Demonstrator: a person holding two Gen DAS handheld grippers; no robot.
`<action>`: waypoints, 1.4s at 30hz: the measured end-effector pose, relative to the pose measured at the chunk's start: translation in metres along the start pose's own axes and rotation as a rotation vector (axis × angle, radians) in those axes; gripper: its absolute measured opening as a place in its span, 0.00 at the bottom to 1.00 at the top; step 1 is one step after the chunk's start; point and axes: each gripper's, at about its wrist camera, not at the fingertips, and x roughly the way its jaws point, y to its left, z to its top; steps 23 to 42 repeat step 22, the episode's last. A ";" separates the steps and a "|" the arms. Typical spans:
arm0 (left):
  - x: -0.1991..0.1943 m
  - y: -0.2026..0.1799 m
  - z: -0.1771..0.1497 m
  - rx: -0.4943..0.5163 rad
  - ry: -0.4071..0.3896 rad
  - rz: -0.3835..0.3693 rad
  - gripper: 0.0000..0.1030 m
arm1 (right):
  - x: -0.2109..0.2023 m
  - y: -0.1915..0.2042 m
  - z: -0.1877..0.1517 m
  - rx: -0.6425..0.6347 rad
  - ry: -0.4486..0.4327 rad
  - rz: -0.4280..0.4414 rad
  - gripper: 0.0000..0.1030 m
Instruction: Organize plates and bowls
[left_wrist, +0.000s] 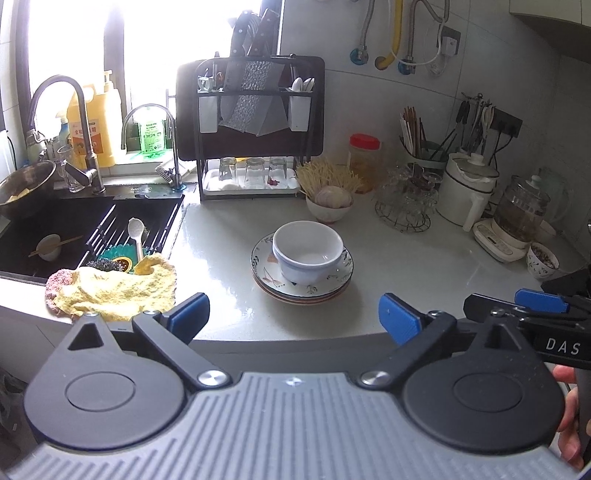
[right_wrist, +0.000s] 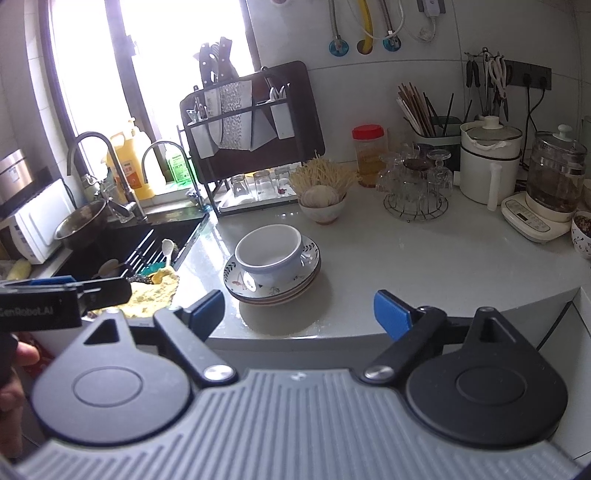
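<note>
Right now we hold both jaws spread wide and empty at the bottom of each frame, the left gripper (left_wrist: 293, 314) and the right gripper (right_wrist: 299, 312) both back from the pale glossy worktop (left_wrist: 406, 266). At centre frame, the plain white ceramic bowl (left_wrist: 308, 247) sits inside the top of a short stack of leaf-patterned plates (left_wrist: 301, 284), near the worktop's front edge. If we grab the bowl's rim off-centre, it could tip or drag the top plate; the slick surface might let the whole stack slide forward.
</note>
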 end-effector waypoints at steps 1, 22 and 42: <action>0.000 0.001 0.000 -0.003 0.003 0.005 0.97 | 0.000 0.001 0.000 -0.001 0.000 0.003 0.86; 0.013 0.002 -0.008 0.008 0.031 -0.005 0.97 | 0.005 0.003 -0.004 0.000 0.012 0.001 0.86; 0.013 0.002 -0.008 0.008 0.031 -0.005 0.97 | 0.005 0.003 -0.004 0.000 0.012 0.001 0.86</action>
